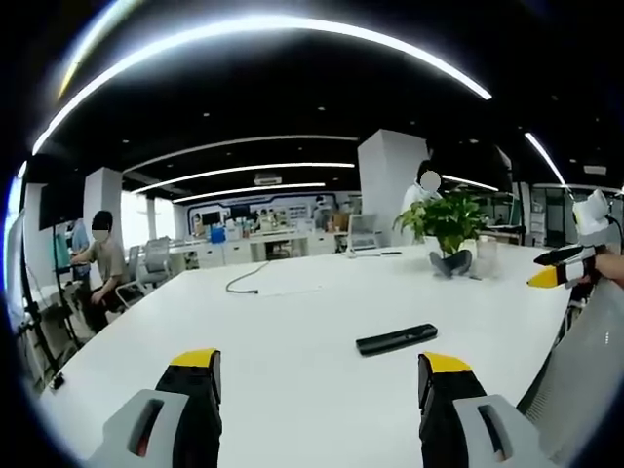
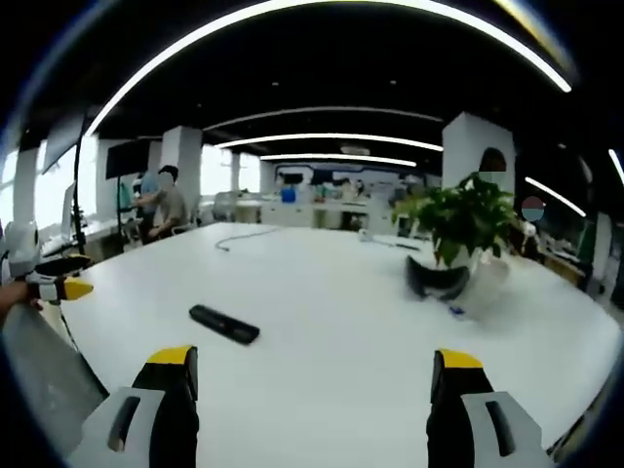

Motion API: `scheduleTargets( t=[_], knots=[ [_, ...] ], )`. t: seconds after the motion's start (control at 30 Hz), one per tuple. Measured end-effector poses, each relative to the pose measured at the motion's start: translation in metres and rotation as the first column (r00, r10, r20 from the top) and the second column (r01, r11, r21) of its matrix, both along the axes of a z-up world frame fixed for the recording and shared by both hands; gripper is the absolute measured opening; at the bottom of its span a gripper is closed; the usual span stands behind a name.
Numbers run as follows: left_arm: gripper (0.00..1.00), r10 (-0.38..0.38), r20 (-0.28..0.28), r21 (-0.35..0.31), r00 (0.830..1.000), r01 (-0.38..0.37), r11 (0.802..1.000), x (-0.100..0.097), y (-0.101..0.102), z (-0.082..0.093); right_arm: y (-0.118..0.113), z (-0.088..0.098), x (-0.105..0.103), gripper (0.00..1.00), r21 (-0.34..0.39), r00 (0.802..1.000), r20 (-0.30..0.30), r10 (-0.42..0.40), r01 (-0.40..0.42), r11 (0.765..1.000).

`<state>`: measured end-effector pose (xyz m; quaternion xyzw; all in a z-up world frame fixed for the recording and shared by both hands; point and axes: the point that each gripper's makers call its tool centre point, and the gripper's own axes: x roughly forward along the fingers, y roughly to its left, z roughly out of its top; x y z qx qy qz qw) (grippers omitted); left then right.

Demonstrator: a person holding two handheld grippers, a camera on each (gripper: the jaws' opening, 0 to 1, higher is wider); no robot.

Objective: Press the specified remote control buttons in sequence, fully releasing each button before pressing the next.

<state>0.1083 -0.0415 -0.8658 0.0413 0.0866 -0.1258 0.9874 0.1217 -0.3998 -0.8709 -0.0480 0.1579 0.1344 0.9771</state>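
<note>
A slim black remote control point(image 1: 396, 339) lies flat on the big white table point(image 1: 292, 322). In the left gripper view my left gripper point(image 1: 322, 375) hovers above the table's near part, open, with the remote just ahead and right of the gap between its jaws. The right gripper point(image 1: 561, 268) comes in at the right edge, held by a hand. In the right gripper view my right gripper point(image 2: 314, 375) is open over the table point(image 2: 341, 292), and the remote point(image 2: 224, 324) lies ahead to the left. The left gripper point(image 2: 54, 278) shows at the left edge.
A potted green plant point(image 1: 447, 224) stands on the table's far right beside a dark headset-like object point(image 2: 437, 278). A cable point(image 1: 249, 278) trails across the far part of the table. A grey chair back point(image 1: 585, 370) sits at the right. People and desks are in the background.
</note>
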Motion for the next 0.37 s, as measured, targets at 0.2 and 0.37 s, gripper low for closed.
scheduleTargets(
  t=[0.2,0.37],
  knots=[
    [0.86,-0.005,0.000,0.002,1.000,0.005,1.000,0.0009,-0.0009,-0.0005,-0.0031,-0.0027,0.0004,0.99,-0.014,1.000,-0.011,-0.008,0.008,1.000],
    [0.86,0.004,-0.007,0.002,1.000,-0.004,1.000,0.0018,0.0008,-0.0022,-0.0052,-0.0058,0.0007,0.99,-0.029,1.000,-0.022,-0.011,0.011,1.000]
  ],
)
